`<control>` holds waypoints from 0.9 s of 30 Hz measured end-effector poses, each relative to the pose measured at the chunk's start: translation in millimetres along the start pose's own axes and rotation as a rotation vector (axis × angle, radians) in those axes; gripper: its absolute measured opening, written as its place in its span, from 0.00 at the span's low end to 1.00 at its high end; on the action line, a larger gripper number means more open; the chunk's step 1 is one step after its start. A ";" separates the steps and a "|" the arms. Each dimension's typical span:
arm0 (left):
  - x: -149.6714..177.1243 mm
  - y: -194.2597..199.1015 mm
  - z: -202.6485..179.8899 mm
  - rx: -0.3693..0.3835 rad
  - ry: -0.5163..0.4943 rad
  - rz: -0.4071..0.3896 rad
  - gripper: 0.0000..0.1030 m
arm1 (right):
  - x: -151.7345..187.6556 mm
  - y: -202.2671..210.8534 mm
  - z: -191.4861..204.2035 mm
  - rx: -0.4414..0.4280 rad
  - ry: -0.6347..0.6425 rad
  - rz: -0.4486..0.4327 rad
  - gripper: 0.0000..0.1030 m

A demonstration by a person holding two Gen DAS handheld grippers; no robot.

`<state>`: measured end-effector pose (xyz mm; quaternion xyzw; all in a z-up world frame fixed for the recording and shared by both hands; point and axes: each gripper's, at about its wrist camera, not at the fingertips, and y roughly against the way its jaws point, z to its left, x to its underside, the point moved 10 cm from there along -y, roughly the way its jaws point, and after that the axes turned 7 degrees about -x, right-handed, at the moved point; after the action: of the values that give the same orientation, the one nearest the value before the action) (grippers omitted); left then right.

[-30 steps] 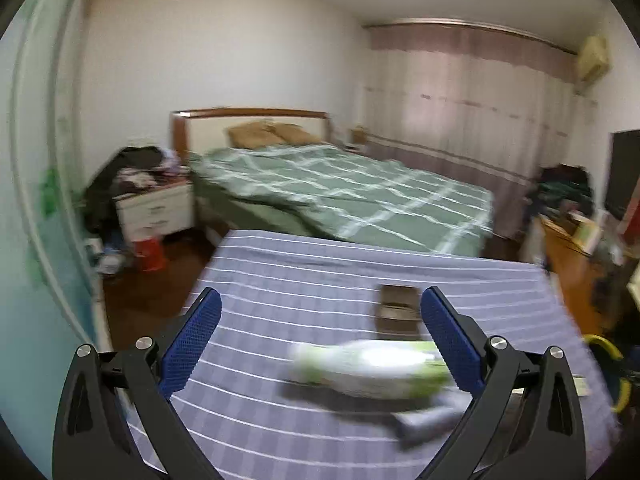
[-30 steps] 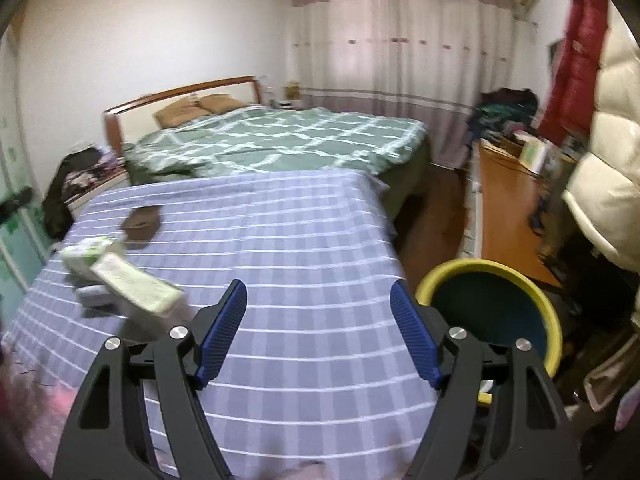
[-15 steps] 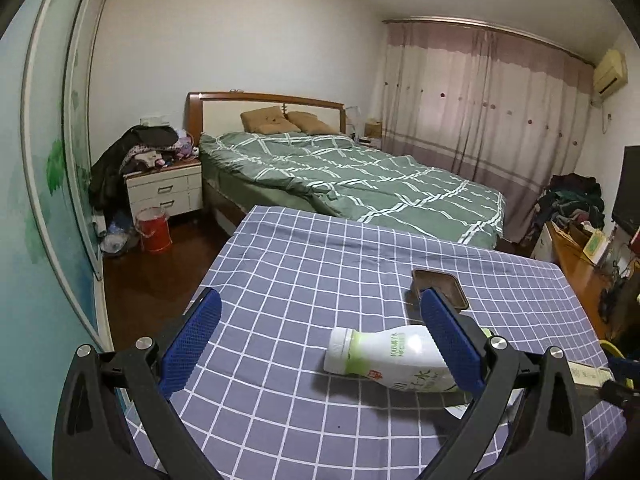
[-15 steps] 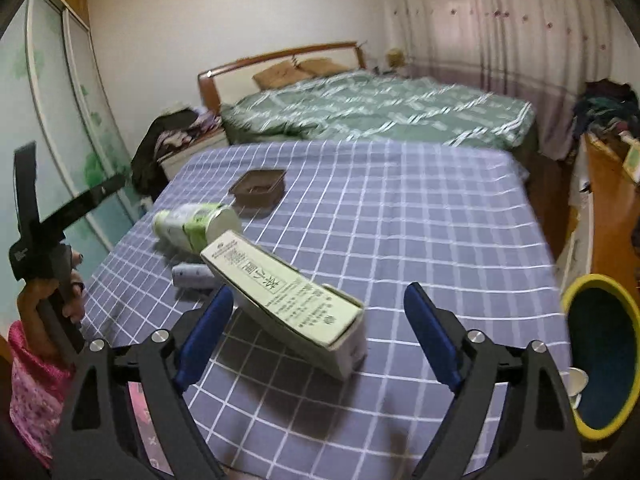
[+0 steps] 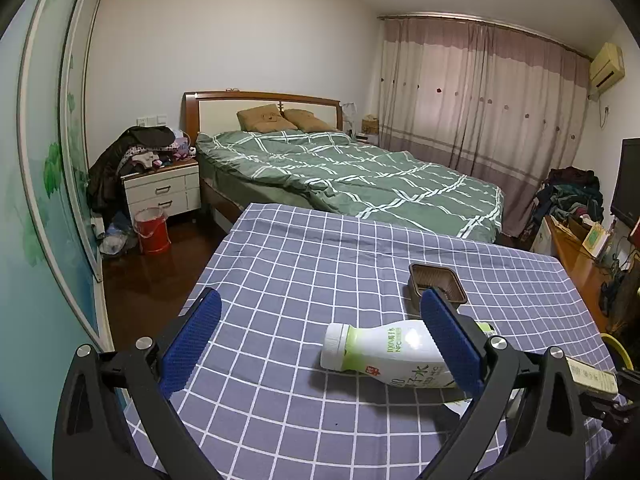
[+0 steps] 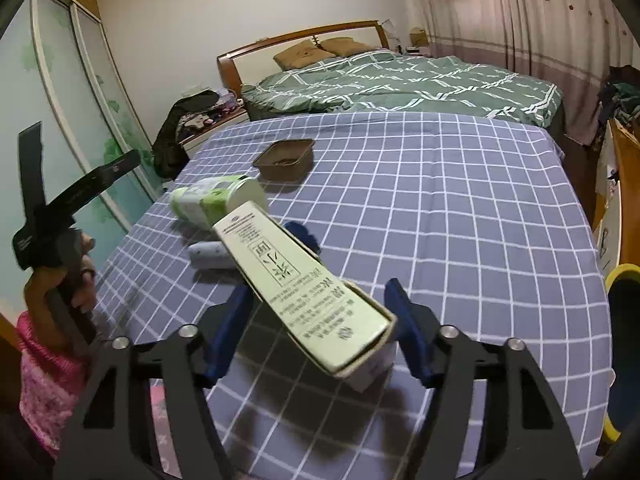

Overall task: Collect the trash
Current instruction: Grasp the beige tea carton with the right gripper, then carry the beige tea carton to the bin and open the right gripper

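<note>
- My right tool (image 6: 316,332) has the long green-and-white carton (image 6: 304,284) between its blue pads. Its jaws have just been closing, but I still see a gap on the right side, so I judge it not yet clenched on the carton.
- The carton lies tilted, its near open end low between the pads and its far end raised toward the bottle (image 6: 216,200).
- My left tool (image 5: 320,344) is released and empty, hovering over the checked cloth of the table (image 5: 304,272). The bottle (image 5: 384,354) lies on its side partly behind its right pad, not gripped.
- Nothing looks collected yet, as far as I can see. The bottle, the brown tray (image 6: 285,159) behind it and a small pale roll (image 6: 212,255) beside the carton all rest on the table.
- The yellow-rimmed bin (image 6: 624,280) stands off the right edge of the table. I cannot see what it contains.
- Left to do, in my judgement: close firmly on the carton, carry it to the bin, then fetch the bottle, tray and roll.
</note>
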<state>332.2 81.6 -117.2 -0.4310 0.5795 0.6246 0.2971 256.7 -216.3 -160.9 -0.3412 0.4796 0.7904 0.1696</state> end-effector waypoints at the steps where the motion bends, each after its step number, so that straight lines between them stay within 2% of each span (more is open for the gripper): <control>1: 0.2 0.0 -0.1 0.001 0.001 0.001 0.95 | 1.4 1.5 3.3 -0.008 0.002 0.001 0.55; 2: 0.6 -0.3 -0.6 0.001 0.001 0.002 0.95 | 3.0 3.0 8.5 -0.024 0.004 0.003 0.48; 4: 0.8 -0.2 -1.5 0.001 0.000 0.001 0.95 | 5.0 3.2 18.1 -0.054 0.010 0.008 0.44; 9: 1.5 -1.0 -1.3 -0.004 0.002 0.003 0.95 | 8.1 -10.0 33.8 -0.069 0.047 0.031 0.44; 12: 1.8 -0.6 -1.4 -0.004 0.003 0.003 0.95 | 11.4 -16.9 32.0 -0.048 0.048 0.048 0.42; 13: 2.0 -0.7 -1.7 -0.004 0.002 0.003 0.95 | 11.1 -16.5 31.0 -0.044 0.045 0.044 0.34; 15: 1.8 -0.4 -1.7 -0.005 0.001 0.002 0.95 | 9.7 -13.3 29.2 -0.043 0.036 0.035 0.29; 23: 2.5 -1.5 -0.9 -0.008 0.002 0.006 0.95 | -1.4 22.4 22.7 -0.060 -0.007 -0.058 0.27; 27: 1.8 -2.6 -0.5 -0.009 0.001 0.005 0.95 | -8.6 46.4 0.0 -0.011 -0.046 -0.111 0.27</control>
<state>333.7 81.3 -120.0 -0.4310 0.5780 0.6277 0.2934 235.2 -238.2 -125.1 -0.3499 0.4517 0.7899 0.2225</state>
